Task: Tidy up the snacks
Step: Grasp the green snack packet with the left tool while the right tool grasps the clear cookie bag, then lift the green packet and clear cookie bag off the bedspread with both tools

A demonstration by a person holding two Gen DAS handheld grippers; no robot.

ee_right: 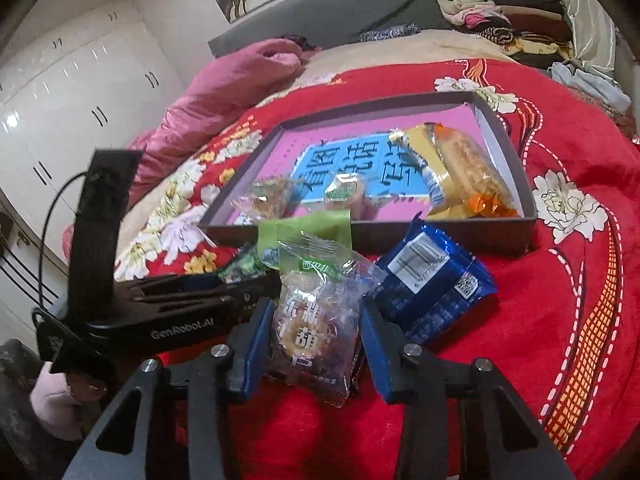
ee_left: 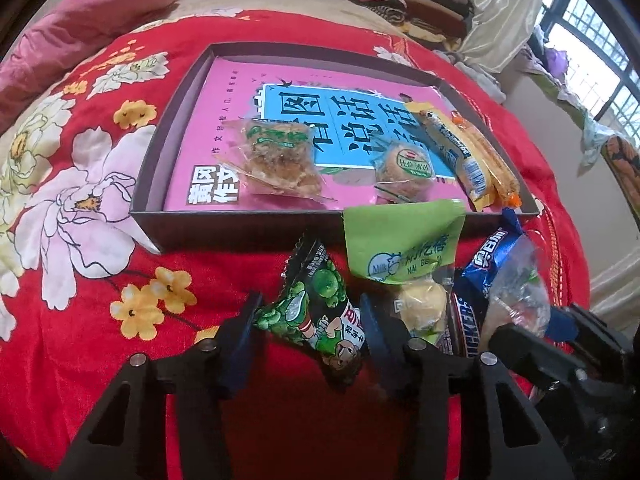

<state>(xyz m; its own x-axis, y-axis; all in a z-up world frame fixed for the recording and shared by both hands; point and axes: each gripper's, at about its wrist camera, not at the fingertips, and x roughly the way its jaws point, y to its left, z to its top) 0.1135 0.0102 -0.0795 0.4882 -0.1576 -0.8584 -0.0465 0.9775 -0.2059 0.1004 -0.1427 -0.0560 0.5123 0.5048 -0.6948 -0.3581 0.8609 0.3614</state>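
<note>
A green pea snack packet (ee_left: pixel 316 320) lies on the red blanket just in front of the box, and my left gripper (ee_left: pixel 310 300) is shut on it, pads against both sides. My right gripper (ee_right: pixel 316 306) is shut on a clear-wrapped pastry (ee_right: pixel 316 332). Beside them lie a light green milk-candy packet (ee_left: pixel 400 244) and a blue cookie packet (ee_right: pixel 432 280). Behind stands the dark shallow box (ee_left: pixel 240 220), lined with a pink booklet. It holds a flaky pastry (ee_left: pixel 276 160), a round cake (ee_left: pixel 404 170) and sausage sticks (ee_left: pixel 464 156).
A red floral blanket (ee_left: pixel 100 320) covers the bed. A pink quilt (ee_right: pixel 224 88) lies at the back left, folded clothes (ee_right: pixel 500 12) at the back right. White wardrobes (ee_right: pixel 60 92) stand to the left, a window (ee_left: pixel 600 52) to the right.
</note>
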